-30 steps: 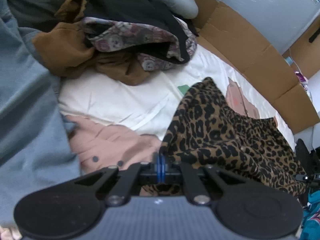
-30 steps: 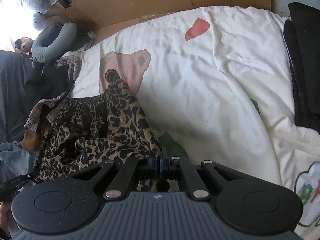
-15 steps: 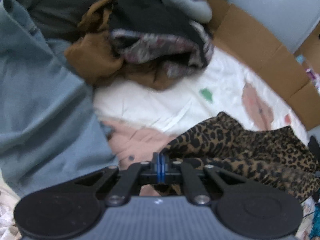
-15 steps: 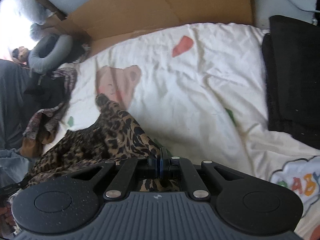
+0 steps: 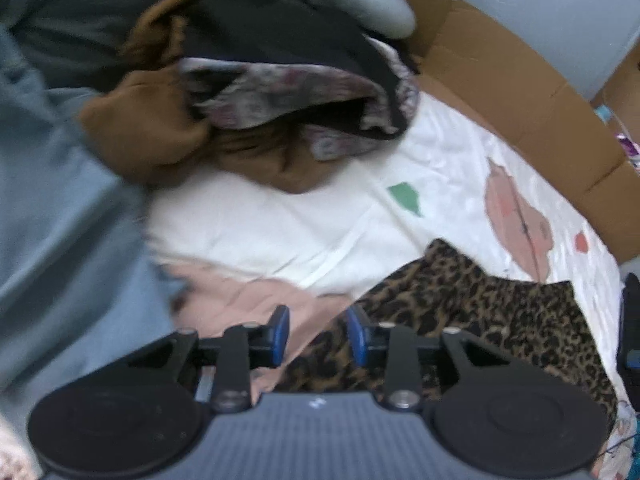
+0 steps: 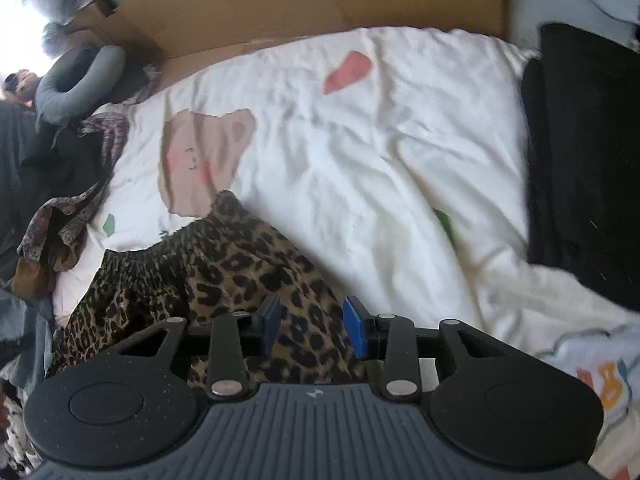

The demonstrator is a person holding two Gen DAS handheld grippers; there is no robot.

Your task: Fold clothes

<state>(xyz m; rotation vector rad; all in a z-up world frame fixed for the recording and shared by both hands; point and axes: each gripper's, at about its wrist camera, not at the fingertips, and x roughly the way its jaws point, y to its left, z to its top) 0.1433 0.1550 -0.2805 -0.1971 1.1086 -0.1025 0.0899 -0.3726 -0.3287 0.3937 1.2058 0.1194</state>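
A leopard-print garment (image 5: 492, 312) lies spread on a white printed bed sheet (image 5: 320, 216); it also shows in the right wrist view (image 6: 224, 276). My left gripper (image 5: 318, 334) is open just above the garment's near left edge, holding nothing. My right gripper (image 6: 314, 326) is open just above the garment's near right edge, holding nothing. The garment's elastic waistband faces the far side.
A pile of clothes (image 5: 256, 92), brown, floral and black, lies at the far left. Blue-grey fabric (image 5: 60, 240) fills the left. Pink cloth (image 5: 240, 300) lies by the left gripper. Cardboard (image 6: 320, 4) lines the far edge. A black folded item (image 6: 584, 160) sits at right.
Both grippers were shut on the leopard garment and holding it up. They lowered it onto the sheet and opened, so the garment now lies flat and released.
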